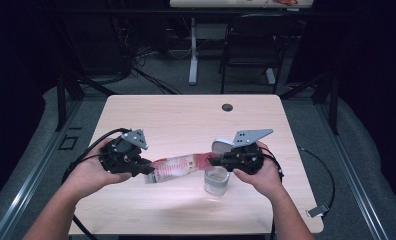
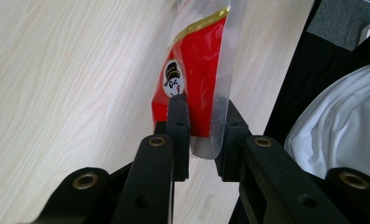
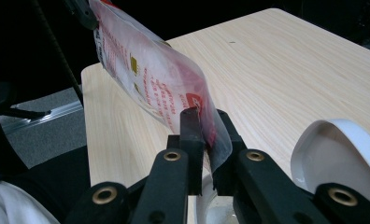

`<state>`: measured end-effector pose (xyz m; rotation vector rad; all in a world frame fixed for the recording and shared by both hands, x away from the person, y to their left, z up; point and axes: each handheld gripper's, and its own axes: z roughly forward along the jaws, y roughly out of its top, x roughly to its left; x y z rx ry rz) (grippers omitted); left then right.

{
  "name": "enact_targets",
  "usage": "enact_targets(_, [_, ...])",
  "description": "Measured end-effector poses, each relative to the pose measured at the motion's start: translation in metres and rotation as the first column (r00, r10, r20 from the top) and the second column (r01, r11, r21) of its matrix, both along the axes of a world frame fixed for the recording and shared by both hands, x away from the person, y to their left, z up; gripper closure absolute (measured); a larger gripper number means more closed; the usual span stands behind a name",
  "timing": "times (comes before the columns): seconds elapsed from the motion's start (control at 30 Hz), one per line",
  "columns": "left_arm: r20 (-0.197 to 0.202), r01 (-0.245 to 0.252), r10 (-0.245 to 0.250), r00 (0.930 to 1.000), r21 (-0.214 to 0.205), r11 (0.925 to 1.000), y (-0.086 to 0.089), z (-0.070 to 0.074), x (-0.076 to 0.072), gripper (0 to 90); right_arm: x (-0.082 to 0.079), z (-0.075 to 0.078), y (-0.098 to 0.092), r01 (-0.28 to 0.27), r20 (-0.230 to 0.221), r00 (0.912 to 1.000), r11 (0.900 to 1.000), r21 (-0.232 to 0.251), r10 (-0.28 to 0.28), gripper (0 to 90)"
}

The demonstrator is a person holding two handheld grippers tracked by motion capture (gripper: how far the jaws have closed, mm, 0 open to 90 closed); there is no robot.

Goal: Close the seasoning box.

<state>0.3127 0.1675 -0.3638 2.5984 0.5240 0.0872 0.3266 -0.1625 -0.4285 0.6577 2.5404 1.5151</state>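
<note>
A red and clear snack bag (image 1: 178,167) hangs stretched between both grippers above the table. My left gripper (image 1: 142,170) is shut on one end of the bag (image 2: 195,88), the pads pinching the plastic near a small face logo. At the other end my right gripper (image 1: 213,161) is shut on the bag (image 3: 150,74), which rises away to the upper left in the right gripper view. A clear plastic cup (image 1: 216,180) stands on the table just under the right gripper, with a white lid (image 1: 222,145) lying behind it; the lid (image 3: 342,154) appears at the right of the jaws.
The light wooden table (image 1: 186,120) has a cable hole (image 1: 227,107) near its far edge. A black chair (image 1: 251,45) and a table leg (image 1: 193,55) stand beyond it. Cables trail off the left and right sides.
</note>
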Motion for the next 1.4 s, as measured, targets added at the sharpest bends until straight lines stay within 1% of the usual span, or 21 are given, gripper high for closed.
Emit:
enact_targets(0.6, [0.003, 0.004, -0.004, 1.0000, 0.011, 0.9999, -0.003, 0.007, 0.000, 79.1, 0.000, 0.000, 0.000, -0.003, 0.003, 1.0000, 0.9998, -0.021, 0.003, 85.1])
enact_targets(1.2, [0.006, 0.016, -0.016, 0.9999, 0.018, 0.9997, -0.008, 0.013, 0.001, 80.0, 0.000, 0.000, -0.002, -0.002, 0.001, 1.0000, 0.9998, -0.022, 0.002, 85.2])
enact_targets(1.4, [0.007, 0.015, -0.016, 0.9999, 0.015, 0.9998, -0.010, 0.016, 0.002, 80.0, 0.000, 0.001, -0.004, 0.002, 0.000, 1.0000, 0.9997, -0.023, -0.002, 85.2])
